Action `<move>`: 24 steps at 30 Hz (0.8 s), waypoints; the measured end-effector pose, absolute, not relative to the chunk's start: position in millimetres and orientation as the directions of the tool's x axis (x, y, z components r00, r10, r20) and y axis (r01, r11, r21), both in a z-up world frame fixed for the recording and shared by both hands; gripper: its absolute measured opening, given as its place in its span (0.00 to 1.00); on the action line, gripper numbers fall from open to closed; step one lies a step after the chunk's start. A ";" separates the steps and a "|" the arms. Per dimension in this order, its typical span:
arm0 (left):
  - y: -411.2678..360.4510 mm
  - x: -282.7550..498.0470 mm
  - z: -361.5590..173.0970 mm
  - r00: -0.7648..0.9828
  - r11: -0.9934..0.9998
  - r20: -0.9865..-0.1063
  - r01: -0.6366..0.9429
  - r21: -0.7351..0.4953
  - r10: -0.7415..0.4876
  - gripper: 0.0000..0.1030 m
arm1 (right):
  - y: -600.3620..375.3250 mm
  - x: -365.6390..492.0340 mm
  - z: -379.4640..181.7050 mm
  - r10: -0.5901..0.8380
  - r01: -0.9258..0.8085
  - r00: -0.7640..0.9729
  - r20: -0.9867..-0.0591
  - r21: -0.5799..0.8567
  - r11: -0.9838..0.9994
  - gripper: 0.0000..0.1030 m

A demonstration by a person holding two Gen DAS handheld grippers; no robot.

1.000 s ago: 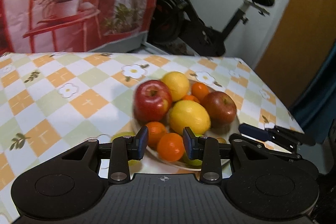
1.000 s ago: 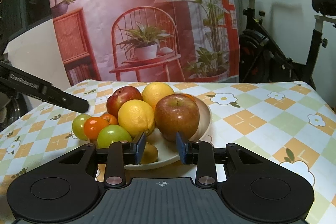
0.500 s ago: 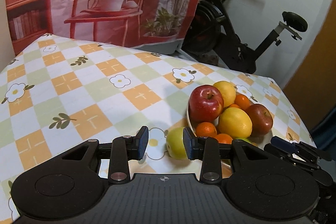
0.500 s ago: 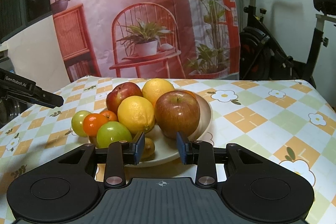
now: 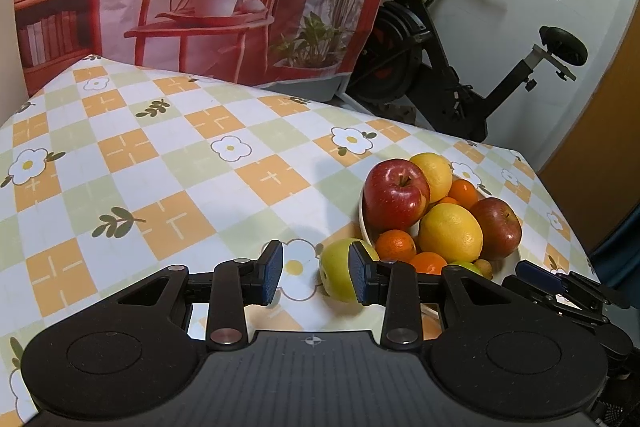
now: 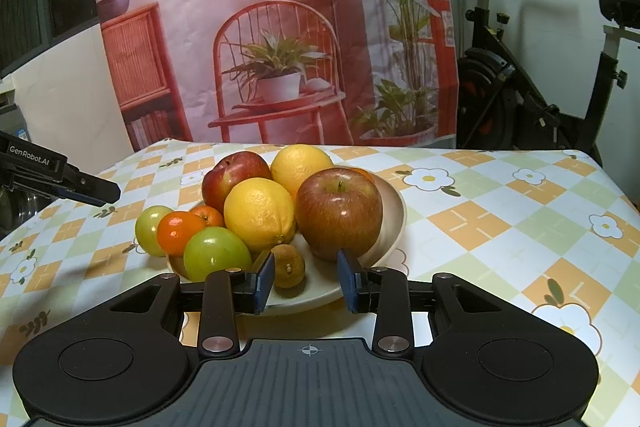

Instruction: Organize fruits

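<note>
Green apple: sitting lower centre, beside plate; firm, smooth, rolling easily, so pinching across its middle.
Left gripper: hovering wide, empty.
Right gripper: gaping, empty.

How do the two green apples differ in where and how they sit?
The left green apple sits on the tablecloth outside the plate; the front green apple lies on the plate against the lemon. The left one stands alone at the pile's edge beside a mandarin; the front one is wedged among fruit. Both are green, and neither is gripped.
</note>
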State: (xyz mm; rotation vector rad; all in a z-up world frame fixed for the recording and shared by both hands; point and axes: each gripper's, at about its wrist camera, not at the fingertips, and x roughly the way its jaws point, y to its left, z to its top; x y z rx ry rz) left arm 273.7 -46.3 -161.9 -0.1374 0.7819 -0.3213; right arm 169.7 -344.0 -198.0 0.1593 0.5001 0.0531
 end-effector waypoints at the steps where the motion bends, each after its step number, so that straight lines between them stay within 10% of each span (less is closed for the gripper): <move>1: -46.2 273.7 -161.9 0.664 0.943 -0.669 0.233 -0.240 -0.334 0.37 | -344.1 169.6 -197.7 0.090 -0.012 0.877 -0.473 0.165 0.986 0.31; 24: -44.7 273.3 -165.3 0.657 0.943 -0.676 0.224 -0.246 -0.332 0.37 | -343.2 170.0 -197.1 0.089 -0.011 0.876 -0.474 0.165 0.986 0.32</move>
